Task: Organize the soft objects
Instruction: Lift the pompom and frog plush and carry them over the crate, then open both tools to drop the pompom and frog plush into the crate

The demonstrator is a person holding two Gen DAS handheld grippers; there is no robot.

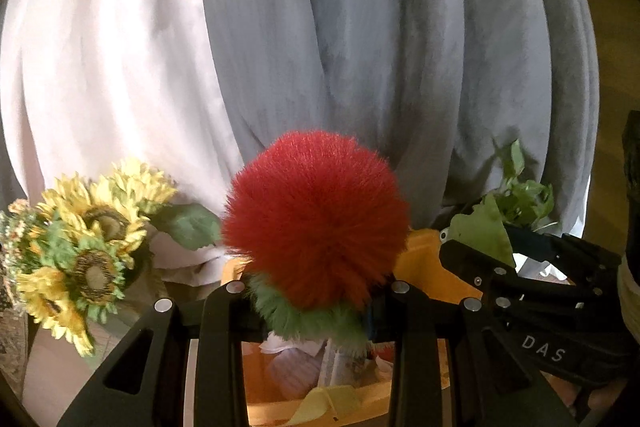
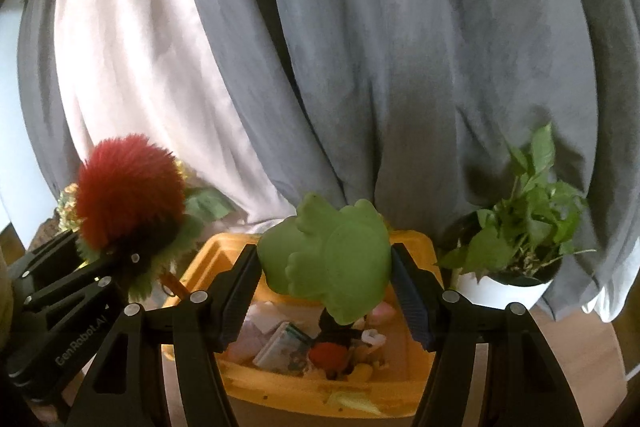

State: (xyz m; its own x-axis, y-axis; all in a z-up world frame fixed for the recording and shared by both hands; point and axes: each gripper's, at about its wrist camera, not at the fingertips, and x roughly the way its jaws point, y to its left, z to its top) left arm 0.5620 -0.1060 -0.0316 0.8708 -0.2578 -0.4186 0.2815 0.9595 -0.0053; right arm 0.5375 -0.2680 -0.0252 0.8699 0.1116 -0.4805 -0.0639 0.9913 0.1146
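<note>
- Behind everything hangs a grey curtain (image 2: 400, 67) in heavy folds, with a white curtain (image 2: 132, 67) beside it on the left.
- A wooden floor (image 2: 576, 347) shows at the lower right of the right wrist view.
- A yellow bin (image 2: 280, 383) stands low in the middle of both views. Inside it lie small mixed things: a little red ball (image 2: 329, 354), a small printed box (image 2: 284, 349) and some pale soft pieces.
- A green plant in a white pot (image 2: 516, 287) stands just beside the right edge of the bin.
- A bunch of artificial sunflowers (image 1: 80, 247) stands to the left of the bin.
- The left gripper (image 1: 316, 291) is held above the bin, near its left edge, and points toward the curtains.
- Its two fingers are clenched on a fluffy toy with a red pompom (image 1: 316, 219) and a green fur collar; the fingers press on the green part and the red ball rises above them.
- The right gripper (image 2: 324, 267) is held over the middle of the bin, just beside the left one.
- Its jaws are rather wide apart and grasp a green soft toy (image 2: 332, 259) between the blue pads (image 2: 414, 303); both pads touch its sides.
- The green toy hangs in the air above the open bin, not yet inside.
</note>
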